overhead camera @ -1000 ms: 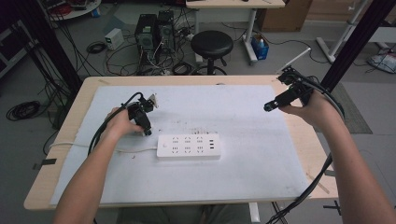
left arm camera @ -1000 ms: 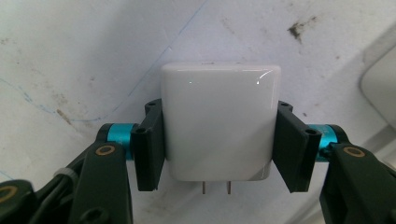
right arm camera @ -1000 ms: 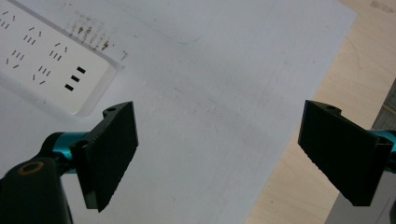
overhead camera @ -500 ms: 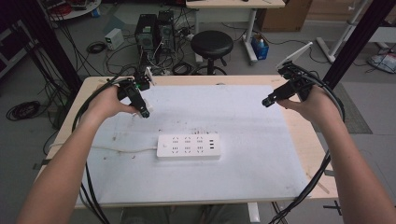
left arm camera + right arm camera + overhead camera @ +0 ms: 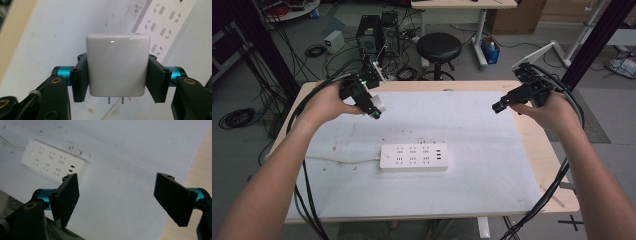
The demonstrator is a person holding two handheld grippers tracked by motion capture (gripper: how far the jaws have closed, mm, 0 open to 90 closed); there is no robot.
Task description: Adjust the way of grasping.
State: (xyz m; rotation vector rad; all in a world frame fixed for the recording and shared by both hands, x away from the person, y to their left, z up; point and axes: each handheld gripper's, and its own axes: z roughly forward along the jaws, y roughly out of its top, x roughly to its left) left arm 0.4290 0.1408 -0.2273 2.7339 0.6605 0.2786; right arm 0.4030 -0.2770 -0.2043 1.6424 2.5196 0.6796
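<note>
A white plug adapter (image 5: pixel 117 65) with two metal prongs pointing down sits squarely between the jaws of my left gripper (image 5: pixel 117 75), which is shut on it. In the high view the left gripper (image 5: pixel 374 111) holds the adapter (image 5: pixel 380 106) in the air over the far left of the mat, apart from the white power strip (image 5: pixel 413 157) lying at the middle. The strip (image 5: pixel 165 22) shows behind the adapter. My right gripper (image 5: pixel 497 106) hovers at the far right. Its jaws (image 5: pixel 122 195) stand open after just closing a little, with nothing between them. The strip (image 5: pixel 53 161) lies beyond them.
A white mat (image 5: pixel 472 135) covers the wooden table (image 5: pixel 539 150). The strip's cord (image 5: pixel 342 160) runs off to the left. Behind the table stand a black stool (image 5: pixel 439 47) and computer towers (image 5: pixel 374 30) among floor cables. Black cables trail from both grippers.
My left hand has risen with the adapter, up and away from the power strip toward the far left. The right hand has stayed where it was.
</note>
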